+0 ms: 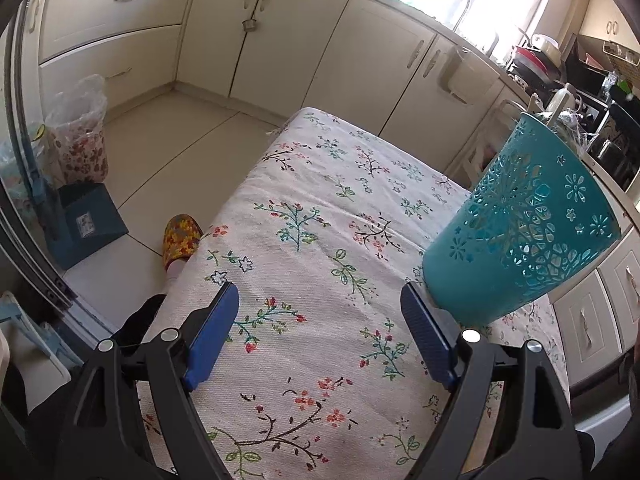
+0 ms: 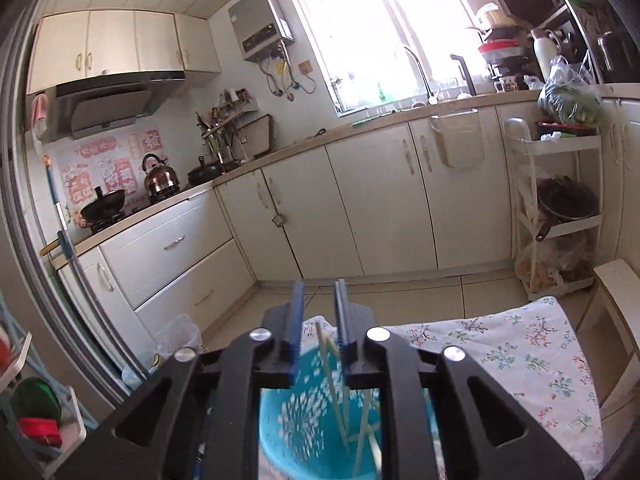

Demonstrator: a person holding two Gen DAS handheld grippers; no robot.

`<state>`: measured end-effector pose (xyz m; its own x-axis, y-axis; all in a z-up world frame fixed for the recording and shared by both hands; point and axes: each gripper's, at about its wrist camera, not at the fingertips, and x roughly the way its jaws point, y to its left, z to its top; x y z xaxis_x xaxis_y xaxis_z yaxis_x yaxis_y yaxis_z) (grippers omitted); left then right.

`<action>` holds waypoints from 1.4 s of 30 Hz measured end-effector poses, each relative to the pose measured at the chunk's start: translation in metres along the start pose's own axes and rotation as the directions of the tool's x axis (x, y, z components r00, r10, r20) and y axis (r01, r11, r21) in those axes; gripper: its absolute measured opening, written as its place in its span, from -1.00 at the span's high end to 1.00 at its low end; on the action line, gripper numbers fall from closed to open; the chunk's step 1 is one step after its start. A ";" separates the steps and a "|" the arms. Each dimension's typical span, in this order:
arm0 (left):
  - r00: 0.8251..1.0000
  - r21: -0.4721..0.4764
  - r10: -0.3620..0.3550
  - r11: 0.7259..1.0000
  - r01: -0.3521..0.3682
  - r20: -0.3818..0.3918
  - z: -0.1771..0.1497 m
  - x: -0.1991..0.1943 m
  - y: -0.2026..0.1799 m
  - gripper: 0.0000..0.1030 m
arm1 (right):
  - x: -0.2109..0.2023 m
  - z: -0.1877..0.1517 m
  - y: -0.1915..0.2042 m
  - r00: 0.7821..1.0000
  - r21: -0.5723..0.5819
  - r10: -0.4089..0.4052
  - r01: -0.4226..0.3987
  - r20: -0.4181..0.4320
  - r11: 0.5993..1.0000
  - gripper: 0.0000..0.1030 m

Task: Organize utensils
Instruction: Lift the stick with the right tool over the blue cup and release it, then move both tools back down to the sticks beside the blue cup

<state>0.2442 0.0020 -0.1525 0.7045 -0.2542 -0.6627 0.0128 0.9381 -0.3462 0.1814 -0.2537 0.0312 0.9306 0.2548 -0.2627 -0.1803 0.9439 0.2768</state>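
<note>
A teal perforated utensil holder (image 1: 520,232) stands on the right side of the table with the floral cloth (image 1: 320,200). My left gripper (image 1: 320,290) hovers open and wide over the cloth with nothing between its fingers; its right pad (image 1: 424,336) is close beside the holder's base. In the right wrist view my right gripper (image 2: 319,284) sits directly above the holder (image 2: 296,420), its jaws a narrow gap apart. Pale chopsticks (image 2: 334,384) lean inside the holder; the top of one reaches up into that gap, and the pads do not press on it.
A person's foot in a patterned slipper (image 1: 182,240) is on the floor at the table's left edge. A blue box (image 1: 88,224) and a bagged bin (image 1: 80,132) stand further left. Cream cabinets (image 2: 380,200) line the far wall, with a white rack (image 2: 560,208) and a chair (image 2: 616,320) at right.
</note>
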 end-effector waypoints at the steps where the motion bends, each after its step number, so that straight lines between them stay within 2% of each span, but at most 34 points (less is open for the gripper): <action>1: 1.000 -0.001 0.002 1.000 -0.002 0.000 0.000 0.000 0.000 -0.54 | -0.014 -0.006 -0.001 1.000 -0.012 -0.006 0.006 0.002 1.000 0.61; 5: 1.000 -0.002 0.010 1.000 -0.010 0.001 0.000 0.000 0.000 -0.55 | -0.052 -0.041 -0.003 0.999 -0.039 -0.040 0.039 -0.019 0.998 0.60; 6: 1.000 -0.003 0.012 1.000 -0.012 0.001 0.000 0.000 0.001 -0.56 | -0.057 -0.053 -0.005 0.998 -0.031 -0.050 0.049 -0.042 0.998 0.60; 8: 1.000 -0.005 0.017 1.000 -0.017 0.001 0.000 0.000 0.001 -0.56 | -0.058 -0.085 -0.010 0.988 -0.014 -0.062 0.061 -0.143 0.998 0.60; 9: 1.000 -0.007 0.019 1.000 -0.019 0.004 0.000 0.000 0.001 -0.56 | -0.056 -0.101 -0.012 0.979 -0.006 -0.067 0.067 -0.194 0.998 0.60; 12: 1.000 -0.010 0.025 1.000 -0.025 0.005 0.000 -0.001 0.001 -0.56 | -0.038 -0.146 -0.020 0.929 0.040 -0.066 0.087 -0.365 0.995 0.63; 15: 1.000 -0.015 0.031 0.999 -0.031 0.007 -0.001 -0.002 0.002 -0.56 | -0.019 -0.161 -0.018 0.894 0.043 -0.063 0.091 -0.444 0.995 0.65; 25: 0.999 -0.019 0.033 0.999 -0.033 0.003 0.000 -0.001 0.004 -0.56 | 0.031 -0.175 -0.019 0.815 -0.033 -0.155 0.165 -0.558 0.986 0.68; 33: 1.000 -0.011 0.029 1.000 -0.029 -0.001 0.000 0.001 0.002 -0.56 | 0.036 -0.180 -0.008 0.823 -0.115 -0.176 0.135 -0.540 0.984 0.68; 42: 0.999 -0.007 0.045 0.999 -0.045 -0.004 0.000 0.002 0.001 -0.57 | 0.020 -0.178 -0.023 0.805 -0.216 -0.199 0.091 -0.559 0.972 0.81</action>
<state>0.2456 0.0022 -0.1541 0.7015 -0.2123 -0.6803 -0.0240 0.9470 -0.3203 0.1477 -0.2330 -0.1449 0.6070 0.1344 -0.7833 -0.1593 0.9862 0.0457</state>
